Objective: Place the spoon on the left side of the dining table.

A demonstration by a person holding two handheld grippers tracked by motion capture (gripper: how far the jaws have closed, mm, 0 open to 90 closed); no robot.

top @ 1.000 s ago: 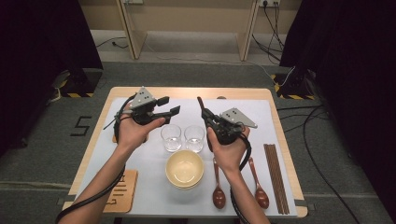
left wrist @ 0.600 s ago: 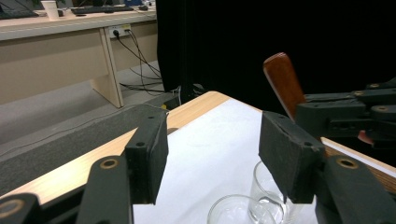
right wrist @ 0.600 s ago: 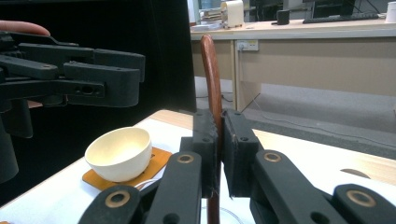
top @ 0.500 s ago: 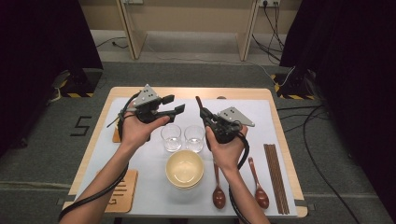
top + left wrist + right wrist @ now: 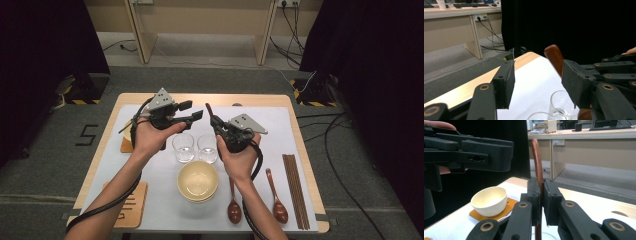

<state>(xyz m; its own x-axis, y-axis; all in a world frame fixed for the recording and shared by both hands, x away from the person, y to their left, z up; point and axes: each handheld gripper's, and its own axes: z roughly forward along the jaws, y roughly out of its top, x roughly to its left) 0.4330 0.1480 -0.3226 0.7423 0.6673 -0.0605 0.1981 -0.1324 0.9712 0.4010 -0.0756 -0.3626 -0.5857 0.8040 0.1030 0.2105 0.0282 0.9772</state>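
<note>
**Right Fingers Clamped on a Spoon Above the Glasses**

Both grippers hung over the far middle of the tabletop, with bare white mat between them and its back edge and more bare mat out to the right edge. The near half was fuller.

The right gripper had its fingers pressed together on a brown spoon, which stood upright between the pads, its handle rising well above them. In the left gripper view the spoon's end rose just behind the right-hand pad. The left gripper pointed across toward the right one, its fingers wide apart with nothing between them and touching nothing; the spoon stood just off their tips.

Two glasses stood side by side directly below and slightly nearer than both pairs of fingers. Nearer again sat a cream bowl. Two more spoons lay near the front edge, under and beside the right forearm, and chopsticks lay lengthwise well to the right of them. A small cup on an orange coaster sat to the left, beneath the left hand. A wooden board lay at the front left corner, under the left forearm.
</note>
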